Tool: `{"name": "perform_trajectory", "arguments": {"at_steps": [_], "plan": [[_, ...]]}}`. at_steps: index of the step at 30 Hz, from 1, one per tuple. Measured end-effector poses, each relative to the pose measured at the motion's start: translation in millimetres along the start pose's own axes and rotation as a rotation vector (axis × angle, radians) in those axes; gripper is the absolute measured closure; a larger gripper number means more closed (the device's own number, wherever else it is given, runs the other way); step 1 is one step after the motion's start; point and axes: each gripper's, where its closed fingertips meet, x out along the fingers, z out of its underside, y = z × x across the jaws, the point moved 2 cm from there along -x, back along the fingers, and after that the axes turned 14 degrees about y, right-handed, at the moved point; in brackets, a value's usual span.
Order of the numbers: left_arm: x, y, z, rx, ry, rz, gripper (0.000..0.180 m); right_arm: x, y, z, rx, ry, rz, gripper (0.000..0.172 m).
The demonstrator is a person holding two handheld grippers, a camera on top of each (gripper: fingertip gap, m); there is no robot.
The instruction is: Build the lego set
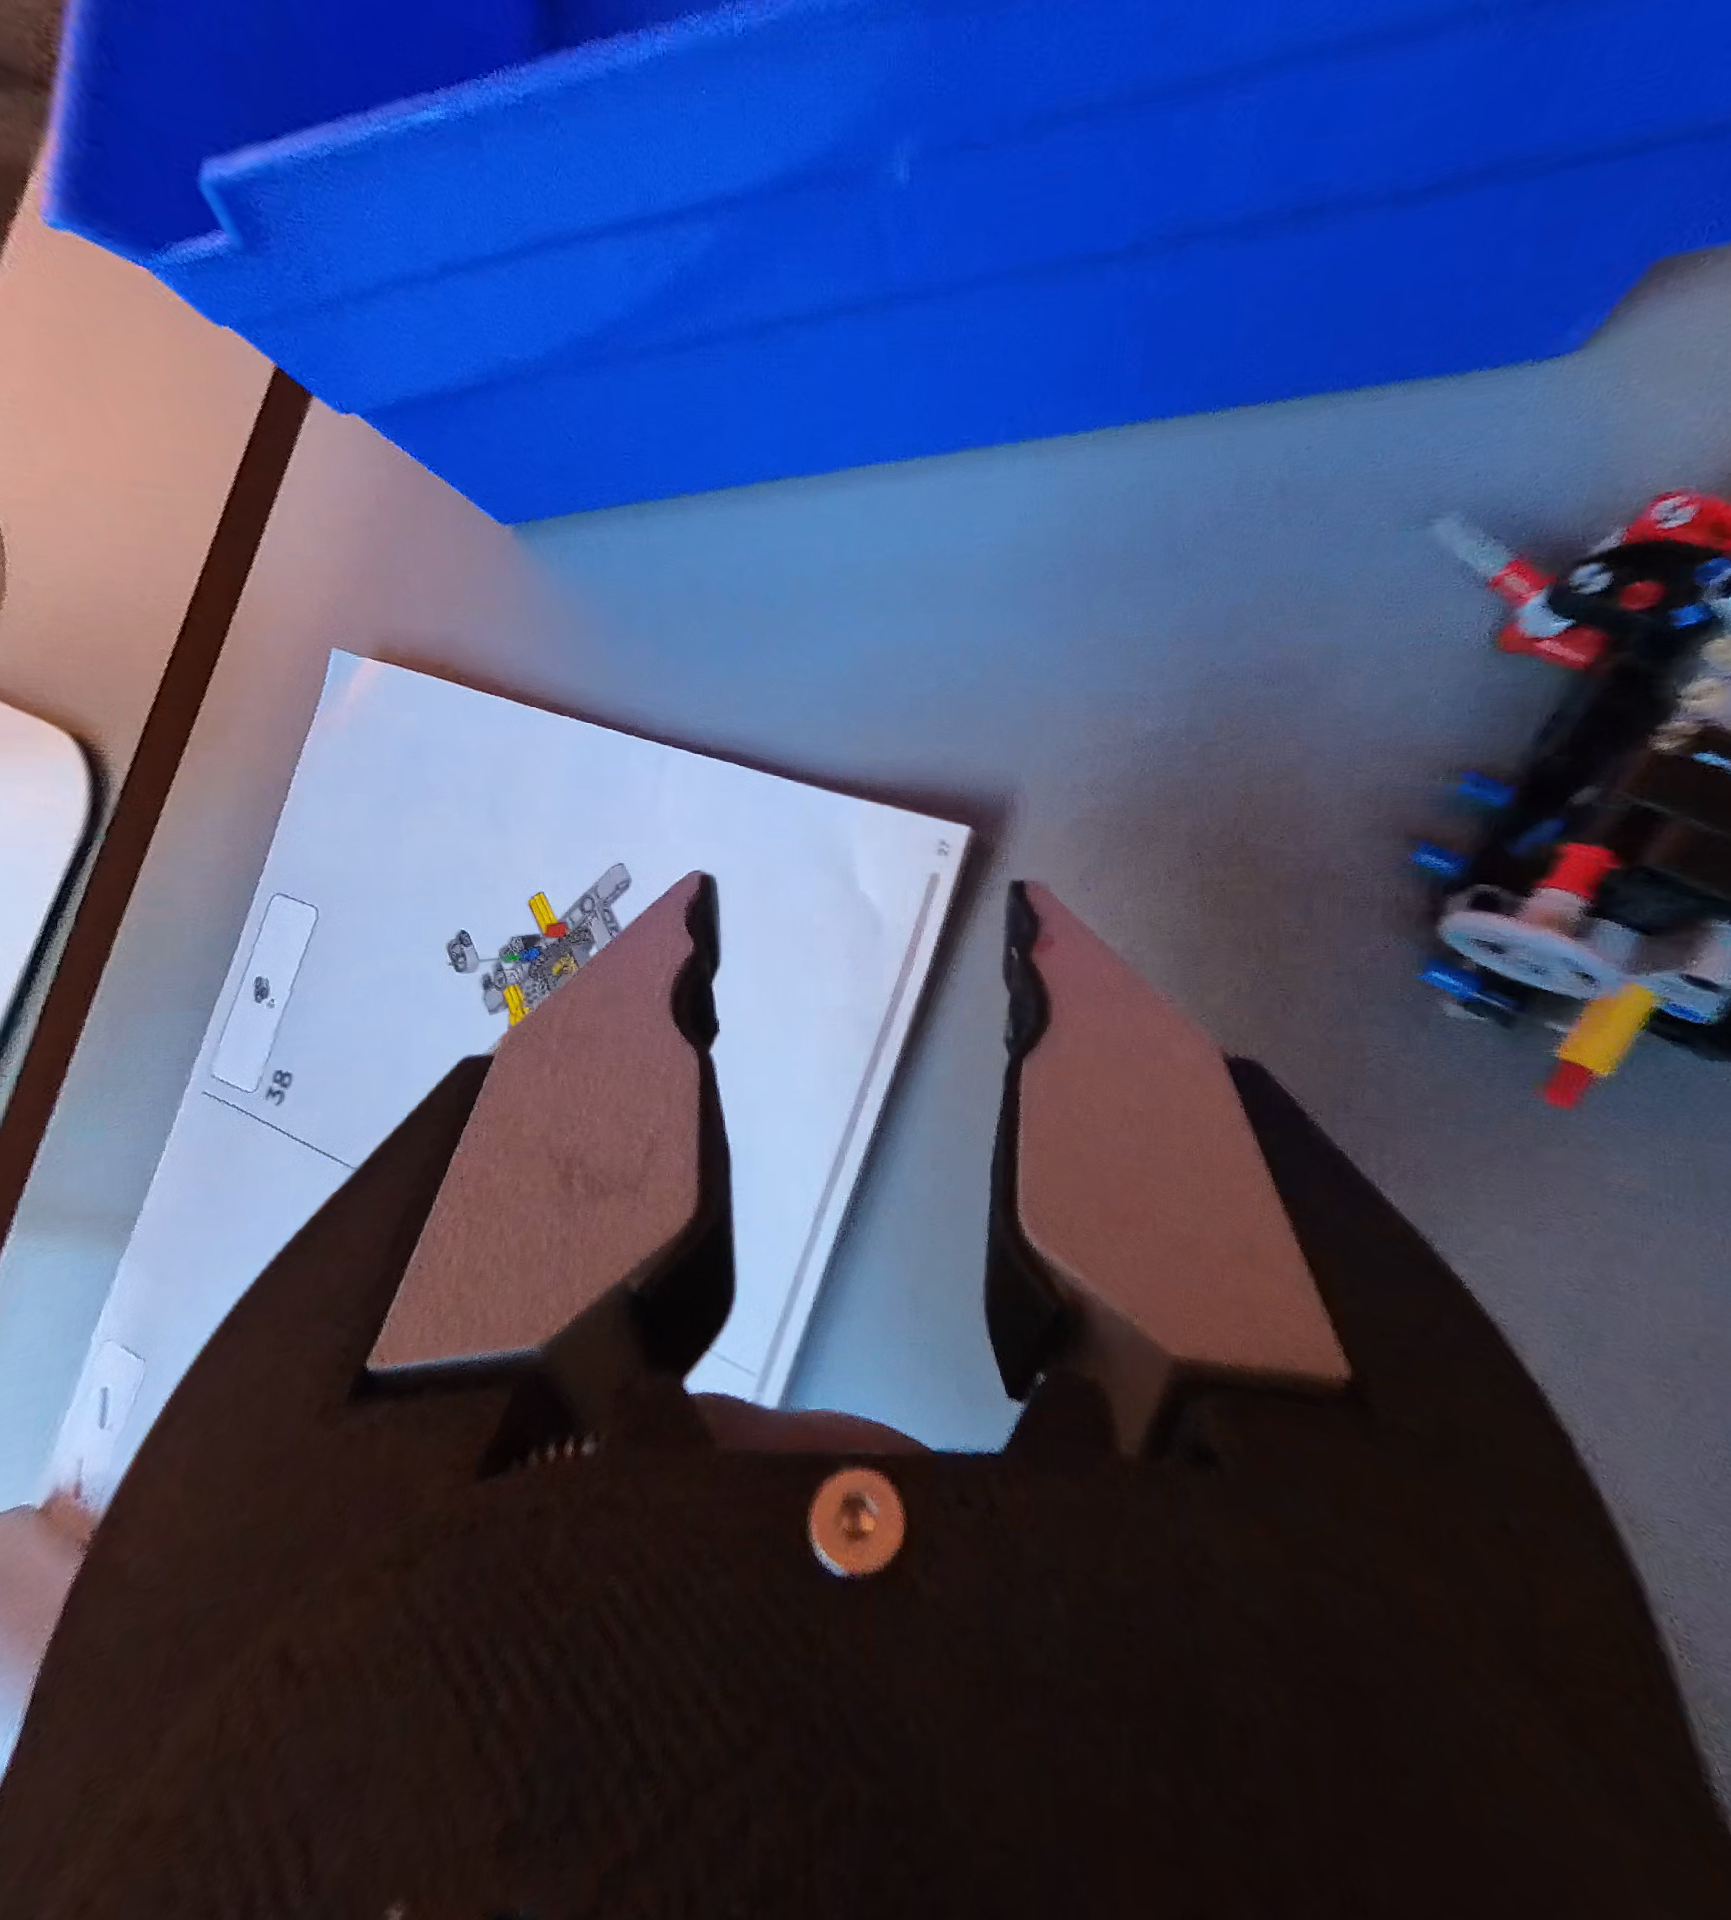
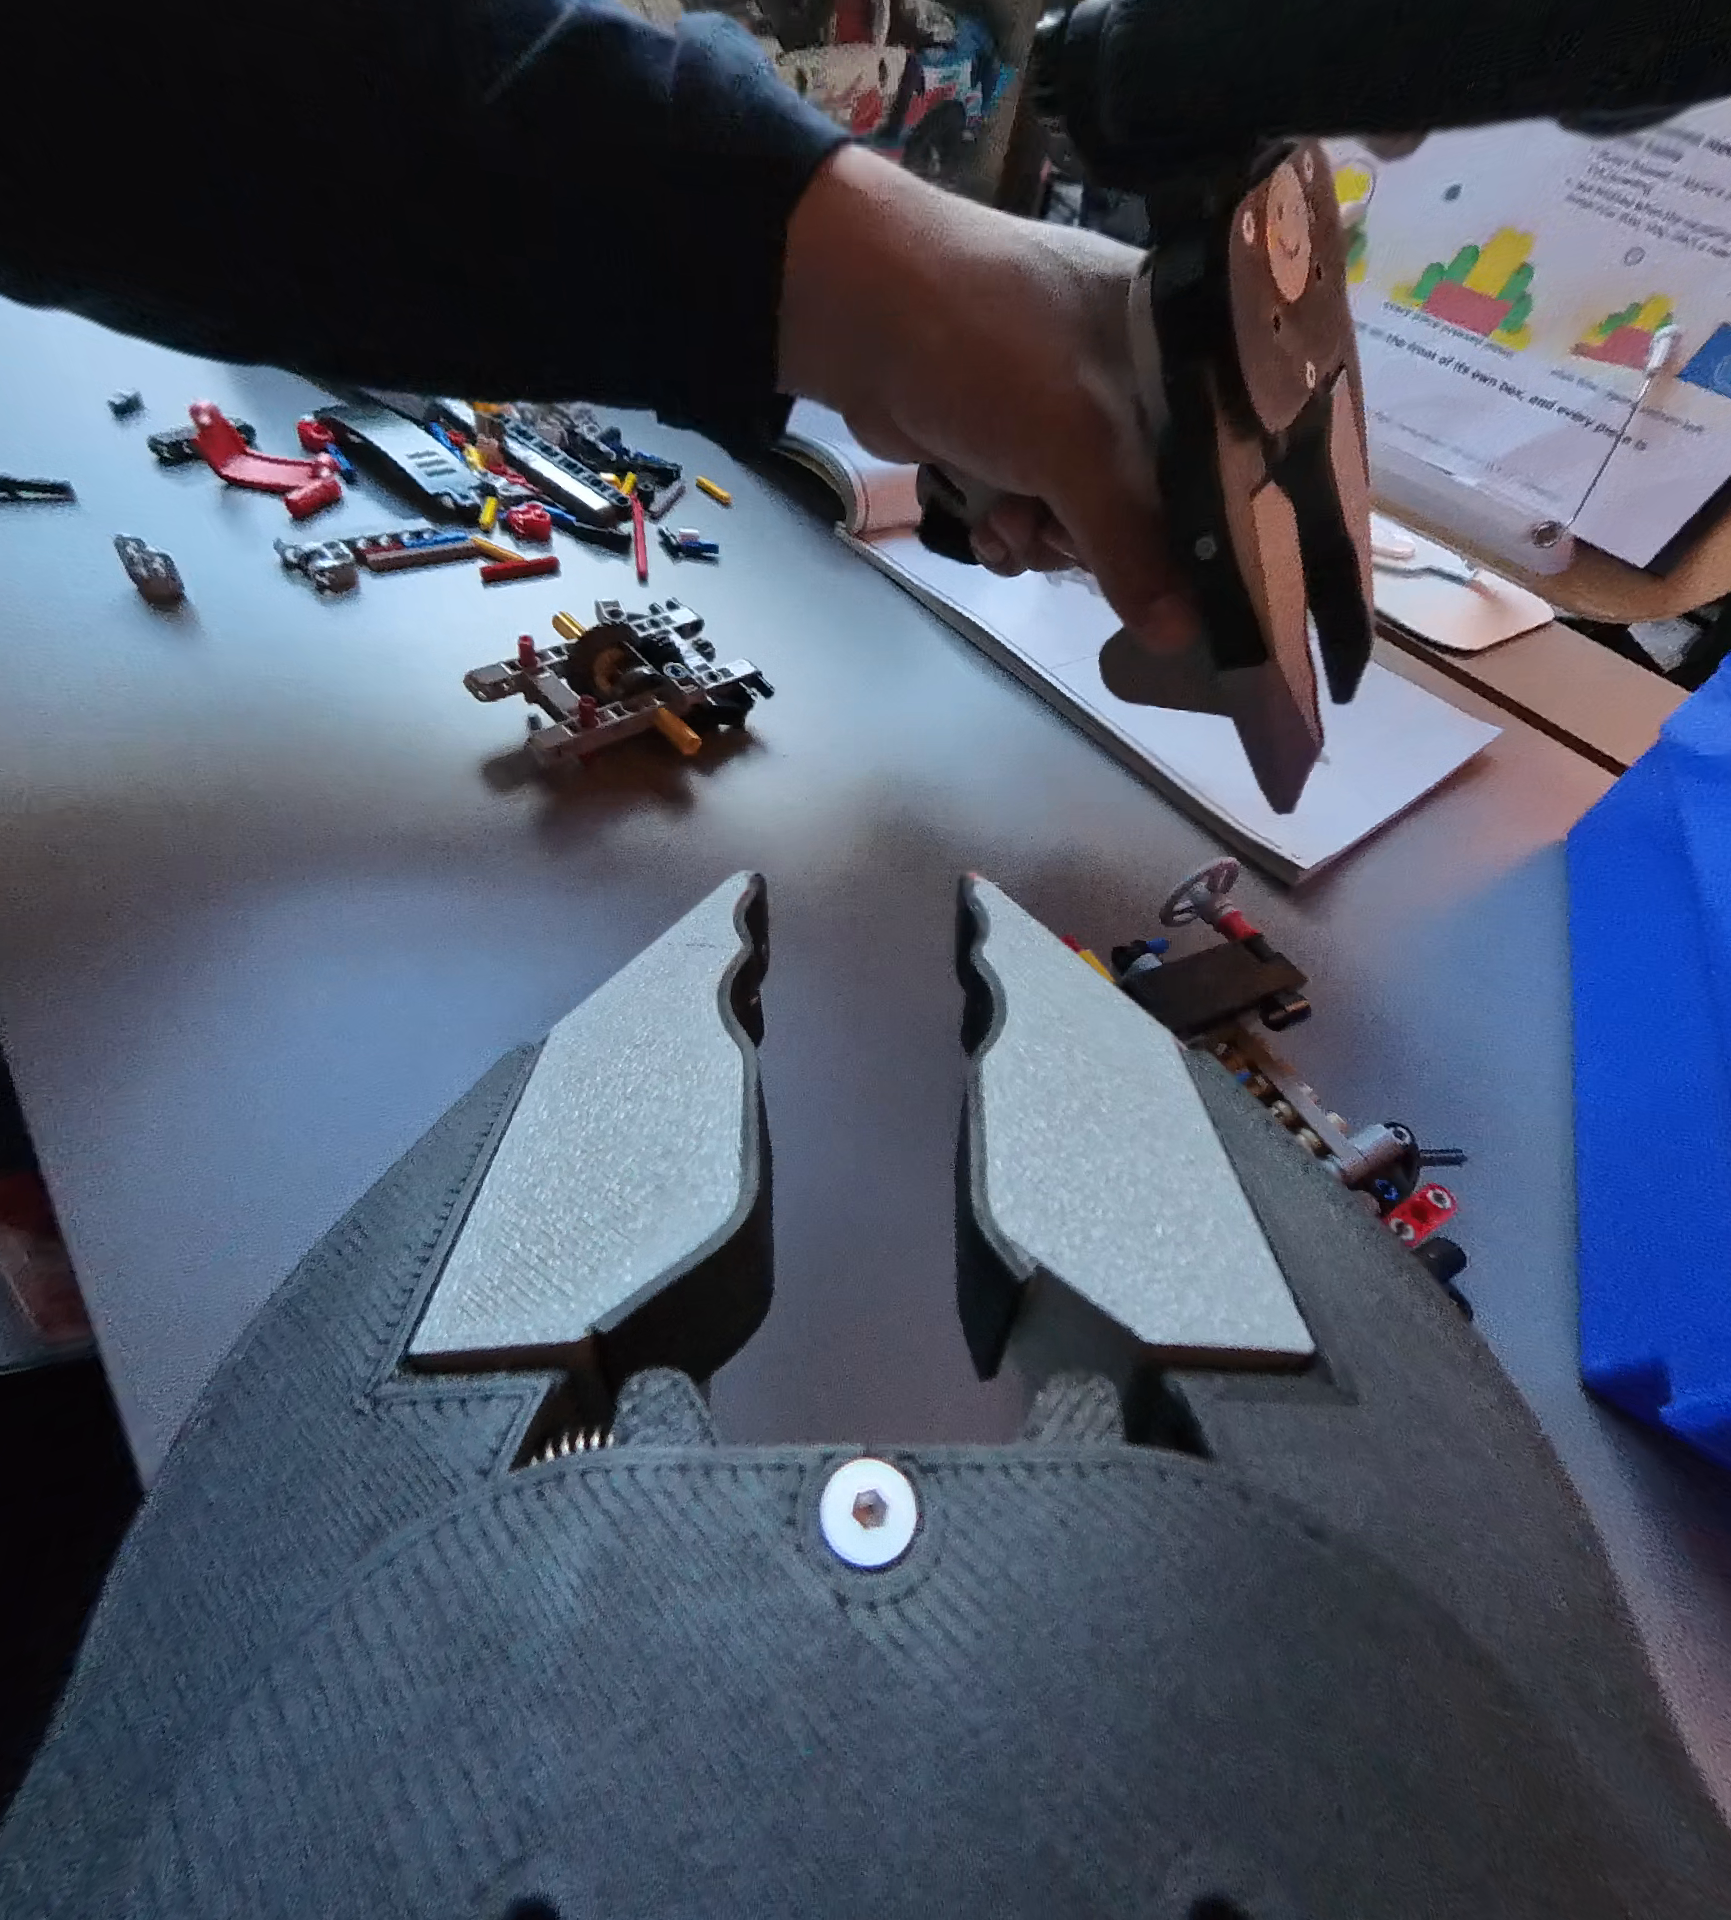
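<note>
While hanging apart and empty, left gripper [image 1: 861, 894] over open instruction booklet [image 1: 570, 935], right gripper [image 2: 861, 883] over bare table [image 2: 321, 935] beside toy-brick vehicle [image 2: 1245, 987]; nothing grasped.

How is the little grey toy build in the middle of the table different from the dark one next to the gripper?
The grey build stands alone in the open; the dark build is partly hidden behind the right gripper. The grey one has a yellow axle; the dark one has a small steering wheel. Both rest on the table.

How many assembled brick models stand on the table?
2: a grey frame with gear at the table's middle, and a red-black vehicle beside the right gripper, partly hidden.
</note>
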Motion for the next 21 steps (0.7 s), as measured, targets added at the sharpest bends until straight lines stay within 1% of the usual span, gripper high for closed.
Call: {"name": "perform_trajectory", "arguments": {"at_steps": [2, 5, 8, 13, 21], "plan": [[7, -2, 6, 0.015, -0.013, -0.012, 0.128, 2, 1, 2, 0.012, -0.010, -0.011, 0.138], [15, 0, 14, -0.015, -0.036, 0.011, 0.126, 4, 2, 2, 0.015, -0.008, -0.015, 0.138], [20, -2, 21, -0.012, -0.059, 0.015, 0.123, 5, 1, 2, 0.003, -0.012, -0.016, 0.138], [25, -8, 23, -0.008, -0.070, 0.004, 0.125, 5, 0, 3, -0.007, -0.016, -0.019, 0.138], [21, -12, 25, -0.042, -0.080, 0.035, 0.121, 5, 1, 3, 0.003, -0.020, -0.015, 0.138]]}}
